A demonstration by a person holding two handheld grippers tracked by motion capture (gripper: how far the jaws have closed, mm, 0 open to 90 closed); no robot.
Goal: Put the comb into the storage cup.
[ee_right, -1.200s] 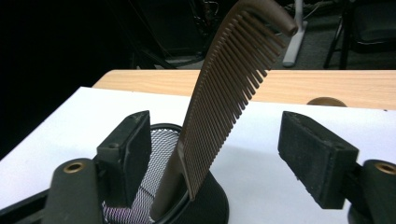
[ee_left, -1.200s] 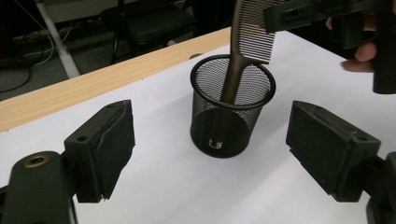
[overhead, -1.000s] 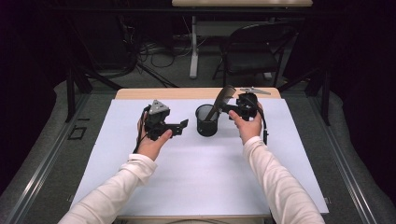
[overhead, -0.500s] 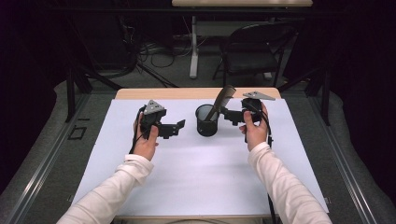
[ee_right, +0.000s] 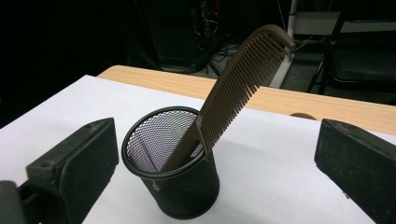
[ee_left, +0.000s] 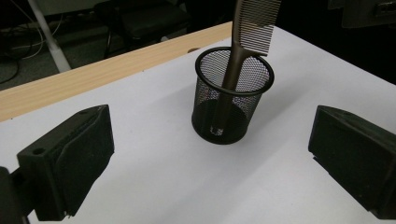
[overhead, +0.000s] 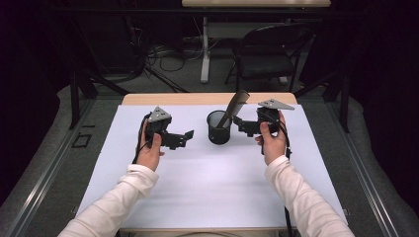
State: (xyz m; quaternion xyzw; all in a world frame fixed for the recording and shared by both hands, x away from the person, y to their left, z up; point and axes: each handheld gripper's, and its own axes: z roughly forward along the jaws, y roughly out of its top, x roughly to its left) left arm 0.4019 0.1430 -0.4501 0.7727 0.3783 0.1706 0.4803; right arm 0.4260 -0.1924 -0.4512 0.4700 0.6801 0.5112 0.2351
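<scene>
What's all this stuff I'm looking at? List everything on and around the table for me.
Mesh cup: one, black, upright on the white sheet between the two grippers.
Comb: one, brown, standing handle-down in the mesh cup, leaning on its rim.
White sheet: one, covering most of the table.
Table: one, light wood, its far edge bare beyond the sheet.
Chair: one, dark, on the floor behind the table.
Cables: several, dark, on the floor behind the table.
Left gripper: one, black, left of the cup, jaws open, nothing between them.
Right gripper: one, black, right of the cup, jaws open, nothing between them.
Sleeves: two, white, coming from the near edge.
</scene>
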